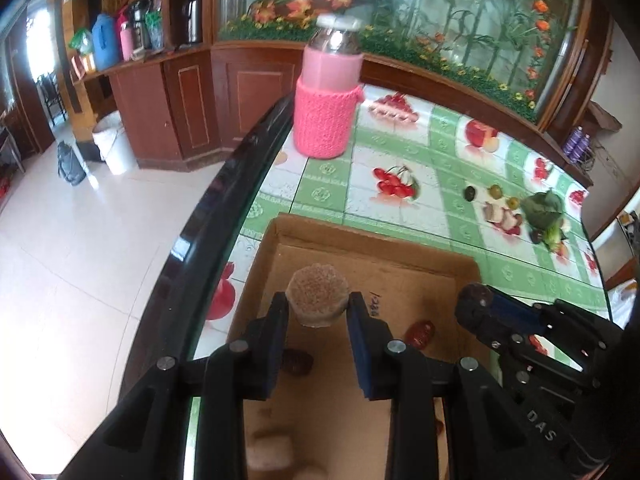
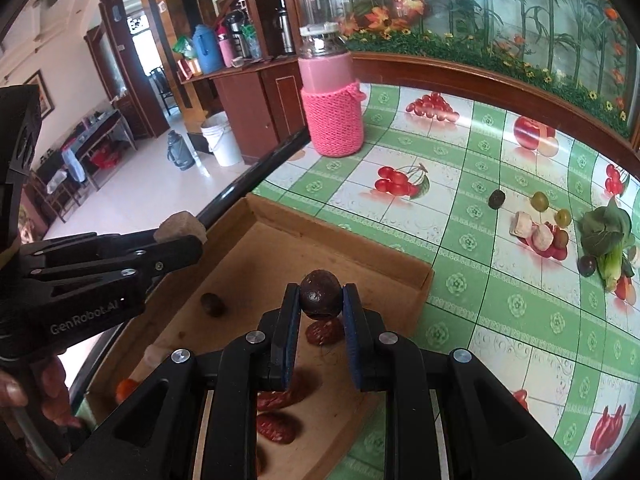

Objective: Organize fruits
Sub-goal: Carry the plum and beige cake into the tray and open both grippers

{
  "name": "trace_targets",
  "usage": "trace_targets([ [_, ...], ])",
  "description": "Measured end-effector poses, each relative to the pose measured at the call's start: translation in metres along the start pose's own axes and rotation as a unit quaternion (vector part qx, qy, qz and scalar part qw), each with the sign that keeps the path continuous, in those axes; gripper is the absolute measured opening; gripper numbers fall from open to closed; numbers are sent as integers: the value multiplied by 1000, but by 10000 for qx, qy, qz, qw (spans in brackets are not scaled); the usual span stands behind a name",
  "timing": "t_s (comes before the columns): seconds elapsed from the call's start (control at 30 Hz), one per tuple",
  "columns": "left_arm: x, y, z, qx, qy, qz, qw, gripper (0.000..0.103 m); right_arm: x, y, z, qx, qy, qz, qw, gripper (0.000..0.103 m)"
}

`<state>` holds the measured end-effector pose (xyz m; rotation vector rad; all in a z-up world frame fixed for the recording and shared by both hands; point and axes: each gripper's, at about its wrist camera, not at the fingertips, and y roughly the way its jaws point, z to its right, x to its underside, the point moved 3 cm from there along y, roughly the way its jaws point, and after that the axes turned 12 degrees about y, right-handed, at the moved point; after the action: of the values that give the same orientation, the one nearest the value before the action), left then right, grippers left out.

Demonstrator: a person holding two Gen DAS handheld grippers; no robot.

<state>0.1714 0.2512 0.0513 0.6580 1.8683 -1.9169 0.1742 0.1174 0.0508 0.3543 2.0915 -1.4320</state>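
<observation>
My left gripper (image 1: 318, 305) is shut on a tan, rough-topped chunk (image 1: 316, 288) and holds it above the left part of an open cardboard box (image 1: 360, 236). My right gripper (image 2: 321, 300) is shut on a dark brown round fruit (image 2: 320, 292) over the box (image 2: 340, 234), above a red date (image 2: 325, 333). In the right wrist view the left gripper (image 2: 188, 236) comes in from the left with the chunk (image 2: 180, 224). The right gripper (image 1: 476, 300) shows at the right of the left wrist view. More dates (image 2: 276, 426) and a dark fruit (image 2: 211, 304) lie in the box.
A pink bottle in a knitted sleeve (image 2: 332, 120) stands near the table's black left edge. Loose on the fruit-print tablecloth at the right lie a dark fruit (image 2: 496, 199), green olives (image 2: 539, 201), white chunks (image 2: 524, 224) and a leafy vegetable (image 2: 604, 232). A hand (image 2: 52, 400) grips the left tool.
</observation>
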Motion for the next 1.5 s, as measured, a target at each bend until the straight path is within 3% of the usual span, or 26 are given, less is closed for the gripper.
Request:
trace_targets([
  [0.4, 8, 56, -7, -114, -188, -540, 9983, 33, -5, 50, 13, 54, 171, -435, 9989, 20],
  [0.9, 6, 68, 0, -188, -49, -661, 9976, 33, 0, 71, 17, 239, 68, -741, 9969, 23],
  [1.0, 7, 68, 0, -208, -83, -698, 9973, 39, 0, 69, 18, 294, 59, -714, 9970, 29],
  [1.5, 17, 40, -7, -337, -236, -599, 9974, 61, 11, 31, 26, 447, 300, -560, 9970, 31],
])
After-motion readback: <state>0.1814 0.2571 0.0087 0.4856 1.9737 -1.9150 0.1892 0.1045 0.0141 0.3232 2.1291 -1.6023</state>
